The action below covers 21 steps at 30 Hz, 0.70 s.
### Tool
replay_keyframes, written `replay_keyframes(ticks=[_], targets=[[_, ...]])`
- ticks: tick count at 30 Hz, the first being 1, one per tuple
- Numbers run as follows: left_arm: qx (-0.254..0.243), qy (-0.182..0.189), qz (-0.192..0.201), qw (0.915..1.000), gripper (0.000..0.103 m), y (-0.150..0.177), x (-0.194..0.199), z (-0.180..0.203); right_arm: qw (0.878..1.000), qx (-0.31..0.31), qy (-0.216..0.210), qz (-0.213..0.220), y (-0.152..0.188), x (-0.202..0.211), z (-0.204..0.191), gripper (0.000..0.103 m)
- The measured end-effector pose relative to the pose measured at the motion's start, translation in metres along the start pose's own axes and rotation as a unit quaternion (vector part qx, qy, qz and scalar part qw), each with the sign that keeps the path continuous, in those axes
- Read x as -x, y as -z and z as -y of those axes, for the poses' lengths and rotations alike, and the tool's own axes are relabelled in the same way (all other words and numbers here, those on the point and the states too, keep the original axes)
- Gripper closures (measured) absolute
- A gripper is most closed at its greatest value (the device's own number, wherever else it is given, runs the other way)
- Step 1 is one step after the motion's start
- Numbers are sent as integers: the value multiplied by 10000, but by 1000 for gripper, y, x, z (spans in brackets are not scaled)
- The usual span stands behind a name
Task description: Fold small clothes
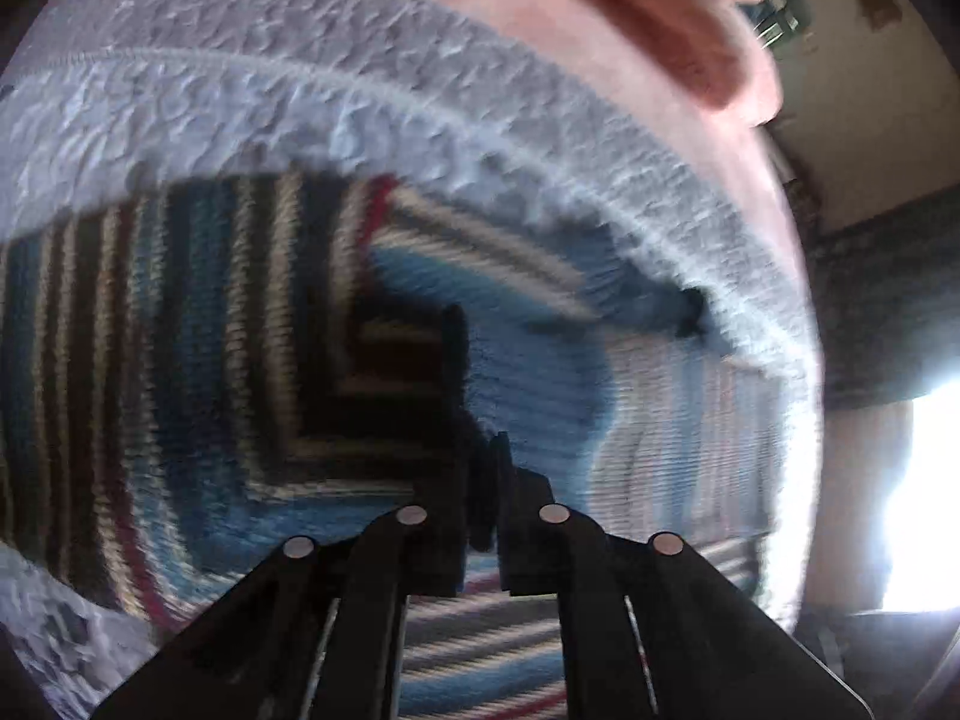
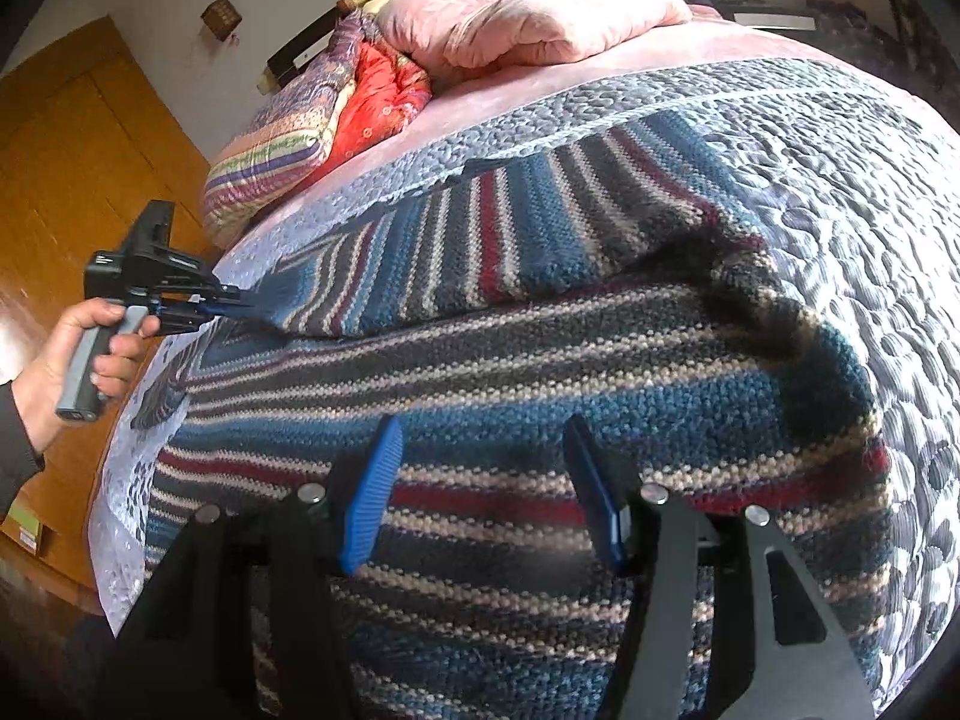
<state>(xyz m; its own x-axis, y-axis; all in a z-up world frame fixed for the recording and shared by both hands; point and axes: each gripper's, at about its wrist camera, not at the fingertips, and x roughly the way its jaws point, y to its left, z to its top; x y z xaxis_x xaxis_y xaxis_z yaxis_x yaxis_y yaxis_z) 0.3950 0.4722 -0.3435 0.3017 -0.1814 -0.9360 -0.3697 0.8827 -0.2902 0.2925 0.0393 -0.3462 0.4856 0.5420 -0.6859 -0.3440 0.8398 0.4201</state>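
2 grippers work over a wide bed covered by a grey-lilac quilted bedspread [image 2: 840, 192], which serves as the flat folding surface. At its far end lie pink folded bedding [image 2: 528, 18], a striped pillow [image 2: 270, 162] and a red padded quilt [image 2: 384, 96], well apart from the work.

Spread across the bedspread is the task's thing, a knitted sweater striped in blue, dark grey, cream and maroon [image 2: 540, 396]. Its upper part is doubled over the lower part, so 1 fold looks partly made, with a rumpled dark bulge towards the right edge.

From the right wrist view, the left gripper [image 2: 231, 303], gripped at its grey handle by a person's hand [image 2: 90, 348], sits at the sweater's left edge with its jaws together on the knit, lifting that edge slightly, probably to carry it over. The left wrist view is blurred, but the black fingers appear close together with sweater fabric around them.

The right gripper [image 2: 486, 492] hovers low over the near part of the sweater, its blue-padded jaws wide apart and holding nothing, seemingly ready to pin or pinch the near hem.

No containers are visible.
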Motion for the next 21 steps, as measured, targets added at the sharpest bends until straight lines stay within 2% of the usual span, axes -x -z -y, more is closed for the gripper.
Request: replay_keyframes(ticks=[1, 2, 3, 4, 5, 7, 8, 10, 12, 14, 16, 17, 19, 21], targets=[[34, -330, 134, 9994, 91, 2, 5, -2, 10000, 36, 2, -5, 0, 1, -2, 47], [91, -364, 304, 9988, 88, 4, 13, -3, 10000, 55, -21, 4, -2, 4, -3, 47], [156, -101, 500, 9986, 83, 9, 23, -3, 10000, 35, -56, 20, -4, 7, -4, 47], [176, 169, 635, 9977, 73, 14, 32, 1, 10000, 16, -80, 37, -6, 9, -4, 47], [150, 401, 692, 9967, 69, 17, 35, 5, 9999, 3, -90, 70, -9, 11, -5, 47], [-2, 1199, 517, 9914, 65, 22, 31, 20, 10000, -5, -4, 64, -14, 9, -6, 47], [-28, 1367, 415, 9897, 65, 24, 23, 25, 10000, -21, 22, 43, -17, 8, -6, 47], [-66, 1300, 237, 9912, 65, 26, 2, 30, 10000, -67, 54, -15, -21, 6, -5, 47], [17, 824, 84, 9966, 70, 28, -22, 23, 9999, -59, 117, -58, -24, 8, -5, 47], [158, 959, 87, 9952, 80, 31, -29, 11, 9998, -90, 153, -117, -22, 9, -4, 46], [251, 1168, 83, 9928, 80, 33, -21, 1, 9996, -75, 203, -203, -19, 11, -4, 46], [266, 1201, 106, 9924, 78, 35, -17, -3, 9994, -27, 223, -256, -17, 12, -7, 46], [399, 1293, 270, 9904, 66, 37, 2, -22, 9992, 72, 225, -323, -15, 11, -14, 46], [635, 1394, 538, 9867, 53, 37, 28, -57, 9988, 194, 205, -389, -14, 9, -25, 46]])
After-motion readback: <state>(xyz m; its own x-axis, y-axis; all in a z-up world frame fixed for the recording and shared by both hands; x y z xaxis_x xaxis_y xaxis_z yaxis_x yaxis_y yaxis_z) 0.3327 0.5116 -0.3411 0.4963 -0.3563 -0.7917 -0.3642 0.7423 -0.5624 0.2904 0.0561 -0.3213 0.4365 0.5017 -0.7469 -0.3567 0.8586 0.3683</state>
